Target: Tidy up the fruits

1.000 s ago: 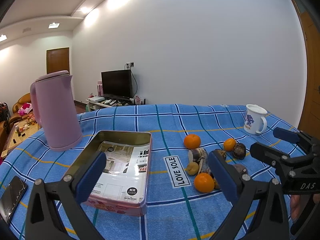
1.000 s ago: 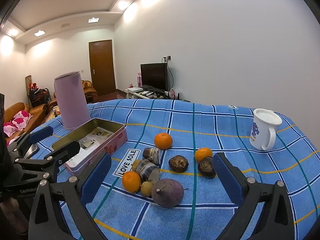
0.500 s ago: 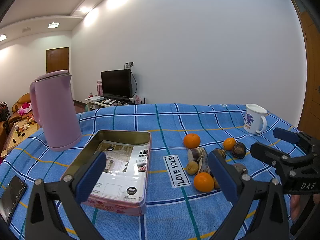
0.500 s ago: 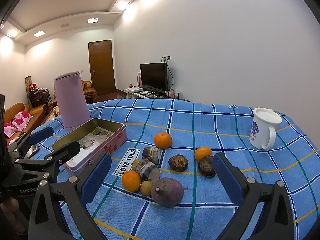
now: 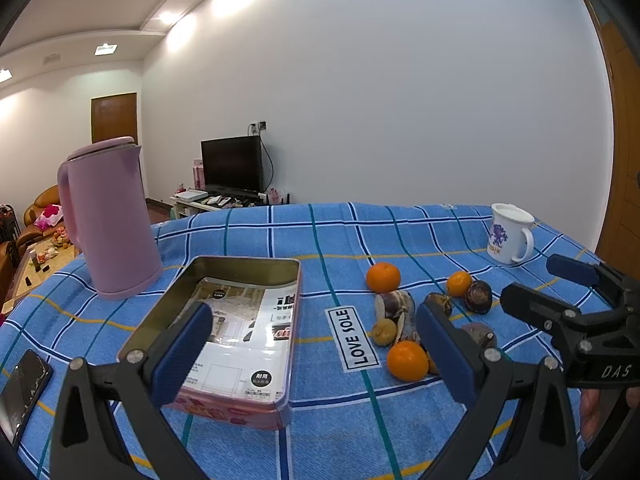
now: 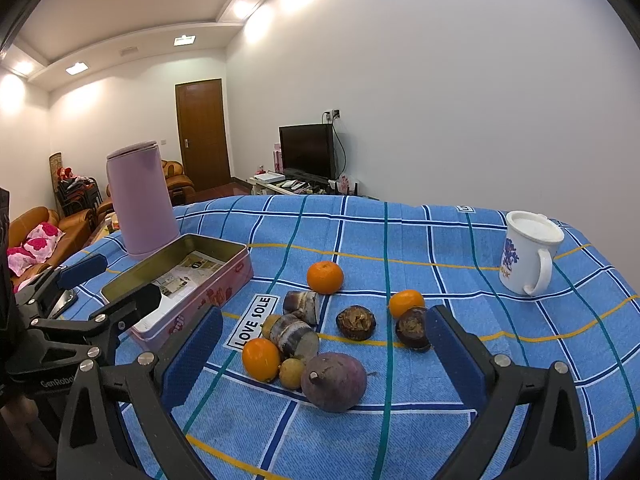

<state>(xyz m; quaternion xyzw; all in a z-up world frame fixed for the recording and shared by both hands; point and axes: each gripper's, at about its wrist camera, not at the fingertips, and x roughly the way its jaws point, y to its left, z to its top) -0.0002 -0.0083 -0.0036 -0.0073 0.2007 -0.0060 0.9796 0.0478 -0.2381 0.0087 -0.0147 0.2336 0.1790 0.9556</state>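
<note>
Several fruits lie in a cluster on the blue checked cloth: three oranges [image 6: 325,277] [image 6: 261,359] [image 6: 406,302], a large purple round one [image 6: 333,376], two striped cane pieces [image 6: 294,333], small yellow ones and two dark brown ones [image 6: 355,322]. Left of them stands an open pink tin [image 5: 224,332] lined with printed paper. My left gripper [image 5: 314,352] hovers open over the tin's near right corner, nothing between its fingers. My right gripper [image 6: 324,354] is open above the near side of the cluster, holding nothing.
A tall pink kettle [image 5: 108,216] stands behind the tin. A white mug [image 6: 526,256] sits at the far right. A phone [image 5: 22,384] lies at the near left edge. A "LOVE SOLE" label [image 5: 352,338] is sewn on the cloth between tin and fruits.
</note>
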